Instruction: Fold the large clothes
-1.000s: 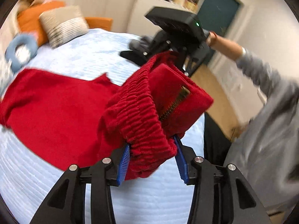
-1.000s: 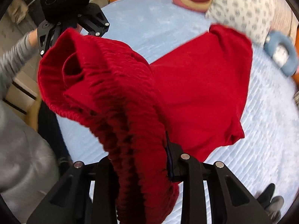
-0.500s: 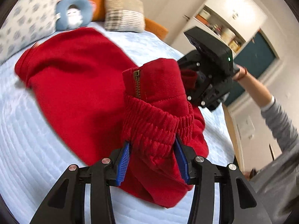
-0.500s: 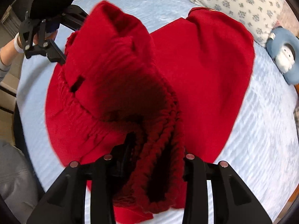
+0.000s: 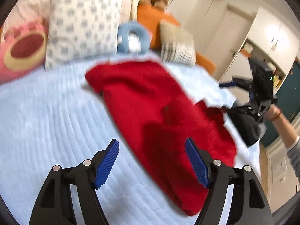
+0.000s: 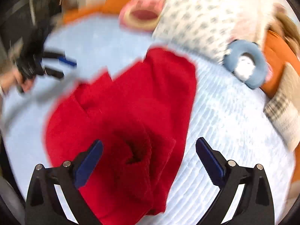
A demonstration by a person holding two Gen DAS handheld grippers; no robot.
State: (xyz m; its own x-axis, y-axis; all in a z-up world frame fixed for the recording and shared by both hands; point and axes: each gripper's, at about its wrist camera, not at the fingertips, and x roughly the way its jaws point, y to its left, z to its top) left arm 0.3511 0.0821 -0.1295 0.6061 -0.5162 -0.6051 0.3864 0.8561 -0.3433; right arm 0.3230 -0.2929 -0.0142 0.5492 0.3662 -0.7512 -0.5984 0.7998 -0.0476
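A large red garment lies folded over on the light blue bed. My left gripper is open and empty above its near end. In the right wrist view the red garment lies below my right gripper, which is open and empty; a bunched ribbed part sits between the fingers but apart from them. The right gripper also shows in the left wrist view at the far right, jaws apart. The left gripper shows in the right wrist view at the left. Both views are blurred.
Pillows line the head of the bed: a patterned white one, a pink ring cushion, a blue ring toy, a striped beige cushion and an orange bolster. Wardrobes and a teal door stand beyond the bed's right edge.
Both grippers have let go of the red garment's ribbed hem and opened wide. The garment has dropped onto the bed, folded over itself. Both grippers have drawn back from it.
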